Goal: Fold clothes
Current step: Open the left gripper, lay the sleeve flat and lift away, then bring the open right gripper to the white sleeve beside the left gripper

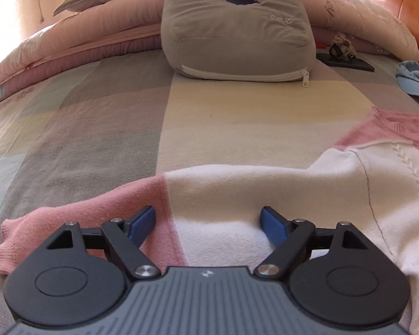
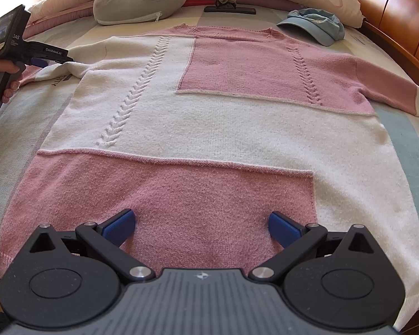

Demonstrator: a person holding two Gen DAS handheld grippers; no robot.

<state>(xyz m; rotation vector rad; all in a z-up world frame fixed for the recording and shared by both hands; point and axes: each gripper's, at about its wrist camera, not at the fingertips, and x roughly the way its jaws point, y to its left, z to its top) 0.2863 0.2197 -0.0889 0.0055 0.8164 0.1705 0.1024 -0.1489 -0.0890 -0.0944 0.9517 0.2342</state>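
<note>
A pink and white knitted sweater (image 2: 209, 111) lies spread flat, front up, on a bed covered by a sheet (image 1: 125, 128) of pale colour blocks. The knit is patchwork: a pink panel across the chest, a white band across the middle, and a pink panel at the hem, with raised braid stitching running down each side. The ribbed pink collar points toward the head of the bed. One sleeve (image 1: 97, 212), white with a pink cuff end, stretches out to the sweater's left side; the other sleeve reaches right, toward the wooden bed frame (image 2: 391, 22).

The left gripper (image 1: 208, 222) hovers over the left sleeve with its blue fingers (image 1: 142, 224) apart and nothing between them. In the right wrist view a hand (image 2: 5, 78) holds this tool at the sweater's shoulder edge. The right gripper (image 2: 201, 229) hovers over the pink hem panel, fingers spread wide, empty.

Beyond the collar sit a grey cat cushion (image 1: 234, 28), a light blue cap (image 2: 315, 25), and a small ornament on a dark base (image 2: 227, 4). Pink bedding (image 1: 69, 47) is piled at the head. Bare sheet lies open on the sweater's left side and between collar and cushion.
</note>
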